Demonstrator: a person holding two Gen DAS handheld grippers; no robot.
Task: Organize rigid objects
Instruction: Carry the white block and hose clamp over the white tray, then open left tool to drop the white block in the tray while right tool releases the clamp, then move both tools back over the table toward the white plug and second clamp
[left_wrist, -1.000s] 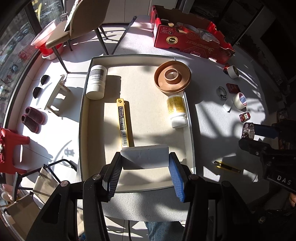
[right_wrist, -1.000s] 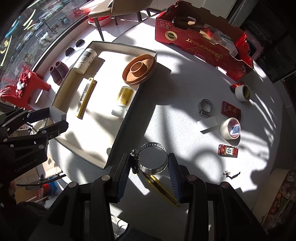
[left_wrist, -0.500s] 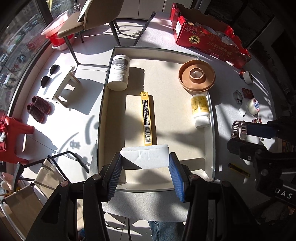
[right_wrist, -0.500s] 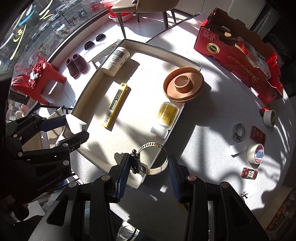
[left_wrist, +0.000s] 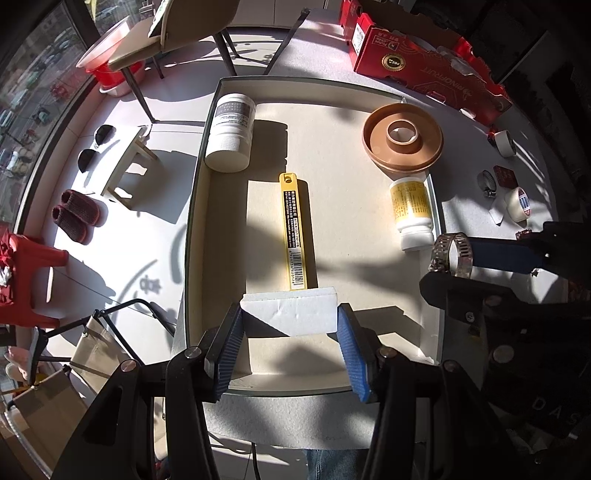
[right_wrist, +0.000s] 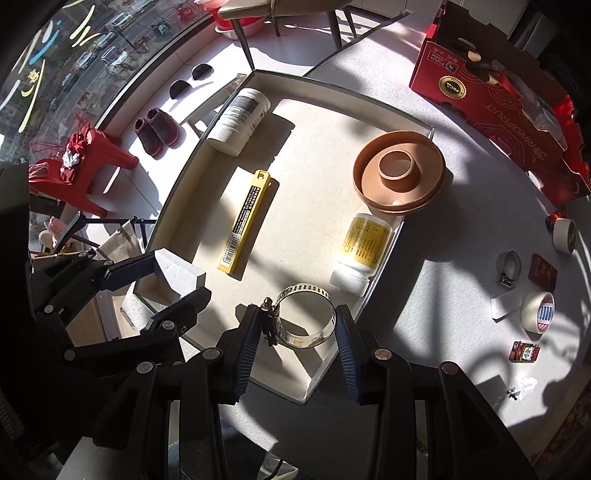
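Sunlit white tabletop (left_wrist: 480, 155) by a big window, lots of hard shadows, with a shallow cream tray (left_wrist: 199, 206) sitting in the middle of it. Left gripper (left_wrist: 290, 341) is clamped on a white foam block (left_wrist: 291, 317), blue pads pressing both ends, and it hangs over the near end of the tray. Right gripper (right_wrist: 297, 343) is pinching a metal hose clamp (right_wrist: 304, 319) between its pads, over the tray's near right corner.

Already lying in the tray: a white bottle (left_wrist: 231, 136) on its side at the far left, a yellow blade case (left_wrist: 293, 230) down the middle, a brown round dish (left_wrist: 402, 138) at the far right, and a yellow-label bottle (left_wrist: 412, 212) on its side just near of the dish, along the right wall.

Off to the right on the table are a second, smaller hose clamp (right_wrist: 509, 267), two tape rolls (right_wrist: 539, 312), and a couple of small red boxes (right_wrist: 543, 271). A red fruit carton (right_wrist: 495, 99) sits at the far right.
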